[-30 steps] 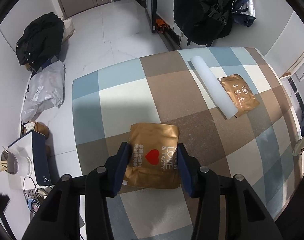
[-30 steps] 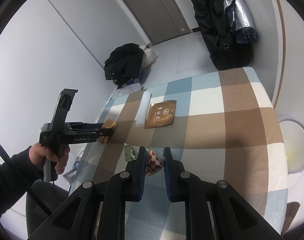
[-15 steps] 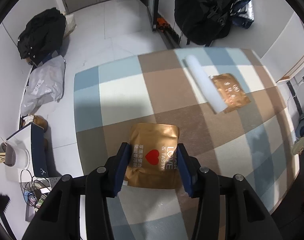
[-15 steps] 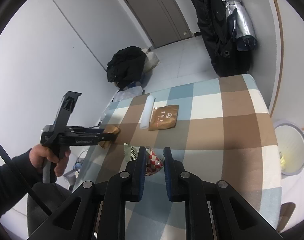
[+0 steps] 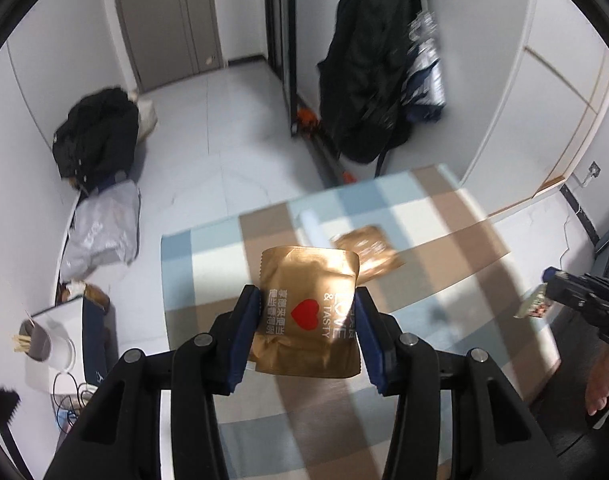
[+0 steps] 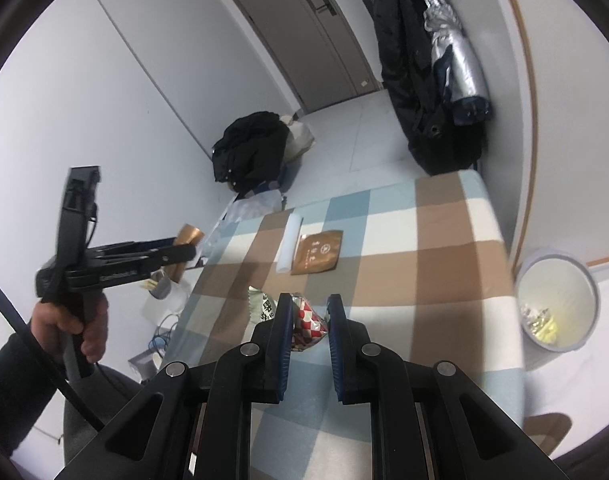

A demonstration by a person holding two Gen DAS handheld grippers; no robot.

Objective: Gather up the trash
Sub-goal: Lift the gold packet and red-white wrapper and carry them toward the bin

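Note:
My left gripper (image 5: 307, 300) is shut on a gold snack packet (image 5: 309, 308) with a red heart, held in the air above the checked tablecloth (image 5: 444, 248). In the right wrist view that left gripper (image 6: 186, 249) is raised at the table's left edge, the gold snack packet (image 6: 188, 237) in its jaws. My right gripper (image 6: 310, 312) is shut on a crumpled red-and-white wrapper (image 6: 306, 322), with a green-and-white wrapper (image 6: 262, 305) sticking out to its left. A brown flat packet (image 6: 316, 251) and a white roll (image 6: 289, 243) lie on the tablecloth (image 6: 444, 240).
A grey bin (image 6: 557, 305) with some trash inside stands on the floor right of the table. Black coats (image 6: 420, 92) hang at the far wall. A black bag (image 5: 96, 136) and plastic bags (image 5: 104, 232) lie on the floor left of the table.
My left gripper has lifted the gold packet off the tablecloth and tipped upward, so more of the room shows. My right gripper, holding the wrappers, has shifted a little and the bin has come into view.

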